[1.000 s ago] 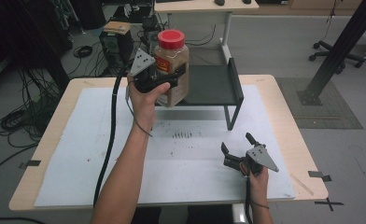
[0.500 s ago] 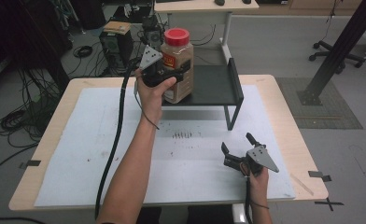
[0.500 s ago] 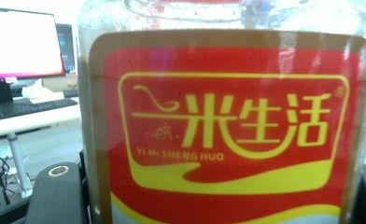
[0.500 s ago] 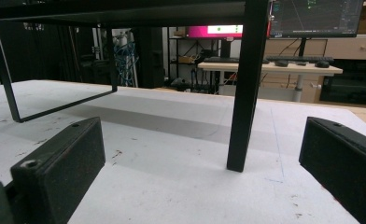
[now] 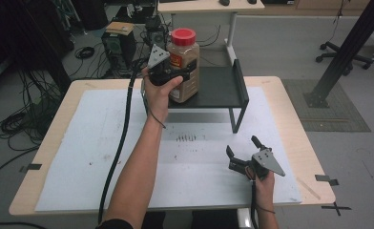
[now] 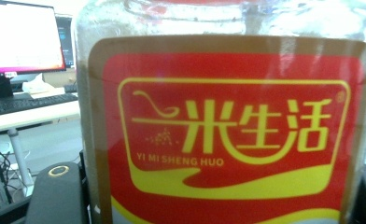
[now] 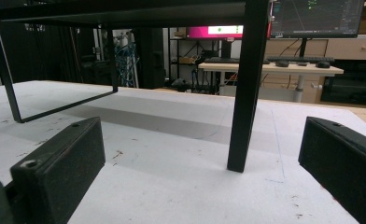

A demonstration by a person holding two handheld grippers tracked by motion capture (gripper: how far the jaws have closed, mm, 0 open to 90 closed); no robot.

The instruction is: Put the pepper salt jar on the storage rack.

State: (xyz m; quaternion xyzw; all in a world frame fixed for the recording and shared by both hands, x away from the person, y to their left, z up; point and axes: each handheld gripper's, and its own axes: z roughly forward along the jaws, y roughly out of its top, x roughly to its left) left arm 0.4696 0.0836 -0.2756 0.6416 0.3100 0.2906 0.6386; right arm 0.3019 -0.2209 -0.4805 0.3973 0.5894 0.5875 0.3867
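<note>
A clear jar [image 5: 184,59] with a red lid, brown contents and a red-and-yellow label [image 6: 228,130] stands upright over the left part of the black metal shelf [image 5: 218,86]. My left gripper [image 5: 175,76] is shut on the jar's middle from the near-left side, and one black pad [image 6: 55,196] shows beside the label. Whether the jar's base rests on the shelf I cannot tell. My right gripper [image 5: 242,146] lies low on the white mat near the front right, open with nothing between its jaws. It faces the shelf's front leg [image 7: 244,93].
A white mat [image 5: 104,143] covers the wooden table [image 5: 290,109]. The left gripper's thick black cable [image 5: 120,143] trails down the mat's left side. Beyond the table are computer boxes [image 5: 118,40], floor cables, a desk [image 5: 199,7] and a black post [image 5: 347,47].
The left hand has carried the jar a little to the right and farther back over the shelf. The right gripper has stayed where it was.
</note>
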